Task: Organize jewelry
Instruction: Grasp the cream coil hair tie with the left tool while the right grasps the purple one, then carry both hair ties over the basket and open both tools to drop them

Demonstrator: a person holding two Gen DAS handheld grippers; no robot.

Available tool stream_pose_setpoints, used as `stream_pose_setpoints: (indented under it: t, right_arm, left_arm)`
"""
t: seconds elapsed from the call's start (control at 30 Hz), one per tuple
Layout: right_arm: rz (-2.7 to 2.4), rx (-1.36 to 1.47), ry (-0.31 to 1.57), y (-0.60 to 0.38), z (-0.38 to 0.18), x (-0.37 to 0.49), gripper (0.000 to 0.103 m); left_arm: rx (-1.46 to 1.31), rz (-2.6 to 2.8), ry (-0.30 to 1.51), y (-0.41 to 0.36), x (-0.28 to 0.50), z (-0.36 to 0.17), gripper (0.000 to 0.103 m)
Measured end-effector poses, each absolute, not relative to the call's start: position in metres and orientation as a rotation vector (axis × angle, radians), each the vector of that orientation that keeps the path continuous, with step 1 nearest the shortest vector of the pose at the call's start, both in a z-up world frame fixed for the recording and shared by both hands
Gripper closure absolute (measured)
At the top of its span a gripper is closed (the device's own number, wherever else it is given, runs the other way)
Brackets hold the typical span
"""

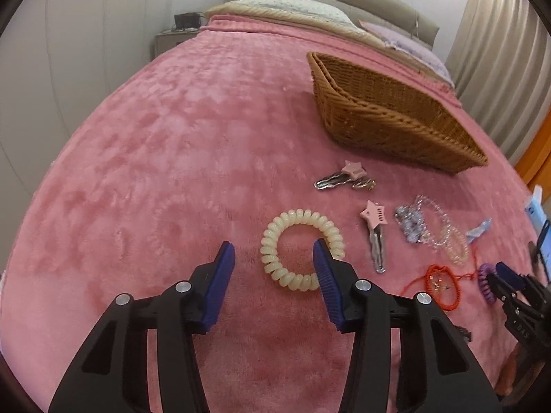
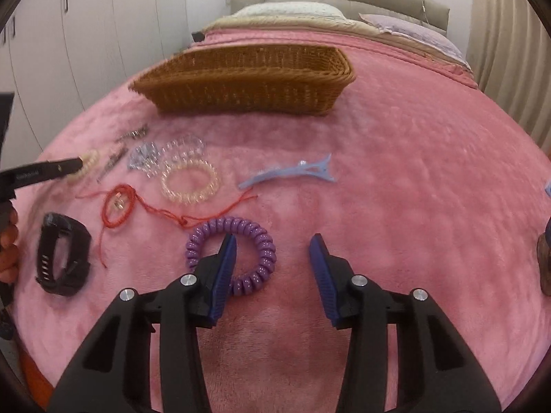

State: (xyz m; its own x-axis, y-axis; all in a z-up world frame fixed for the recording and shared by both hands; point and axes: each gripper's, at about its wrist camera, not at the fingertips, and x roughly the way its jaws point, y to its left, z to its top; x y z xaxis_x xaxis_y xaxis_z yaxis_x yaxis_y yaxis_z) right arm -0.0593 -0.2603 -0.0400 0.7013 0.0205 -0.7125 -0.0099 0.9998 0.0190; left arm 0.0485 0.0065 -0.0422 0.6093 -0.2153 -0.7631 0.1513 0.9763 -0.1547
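My left gripper (image 1: 274, 253) is open, its right finger over the near right side of a cream spiral hair tie (image 1: 296, 218) on the pink blanket. My right gripper (image 2: 272, 246) is open, its left finger over a purple spiral hair tie (image 2: 251, 227). A brown wicker basket (image 2: 241, 79) stands beyond the items; it also shows in the left wrist view (image 1: 389, 124). Two star hair clips (image 1: 373, 216), beaded bracelets (image 2: 148, 158), a clear spiral tie (image 2: 189, 182), a red string bracelet (image 2: 118, 206), a blue clip (image 2: 292, 173) and a black watch (image 2: 63, 258) lie scattered.
The pink blanket (image 2: 413, 179) covers the whole bed. Pillows (image 2: 289, 10) and a headboard lie at the far end. White wardrobes (image 2: 86, 17) stand to the left, curtains (image 2: 509, 34) to the right. A nightstand (image 1: 172, 39) sits beside the bed.
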Motion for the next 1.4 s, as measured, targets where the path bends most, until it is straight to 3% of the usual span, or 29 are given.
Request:
stream_pose_setpoints:
  t: [0.07,0.13,0.2,0.23,0.27,0.73,1.03,1.17,1.4]
  right_arm:
    - [0.013,-0.003,0.800,-0.258,-0.039,-0.057,0.063]
    - [0.025,-0.014,0.802,-0.255,-0.040,-0.056,0.071]
    - [0.045,-0.042,0.797,-0.250,-0.040,-0.058,0.087]
    - [0.039,-0.063,0.792,-0.246,-0.040,-0.059,0.088]
    - [0.036,-0.076,0.787,-0.244,-0.039,-0.060,0.091]
    - [0.072,-0.028,0.589,-0.249,0.016,-0.073,0.093]
    - [0.062,-0.005,0.451,-0.257,0.087,0.002,0.093]
    - [0.044,-0.002,0.484,-0.261,0.090,0.053,0.093]
    - [0.053,0.082,0.704,-0.274,0.047,0.138,0.093]
  left_arm:
    - [-0.053,-0.193,0.894,0.003,0.049,-0.044,0.059]
    - [-0.030,-0.177,0.897,0.000,0.050,-0.045,0.063]
    - [-0.007,-0.166,0.894,-0.002,0.050,-0.046,0.078]
    - [0.005,-0.166,0.892,-0.004,0.049,-0.046,0.092]
    - [0.016,-0.162,0.886,-0.005,0.048,-0.046,0.093]
    - [0.011,-0.266,0.623,-0.028,0.013,0.015,0.094]
    - [0.012,-0.323,0.499,-0.078,0.052,0.082,0.094]
    - [0.015,-0.345,0.521,-0.105,0.091,0.082,0.094]
    - [0.040,-0.353,0.668,-0.132,0.162,0.047,0.094]
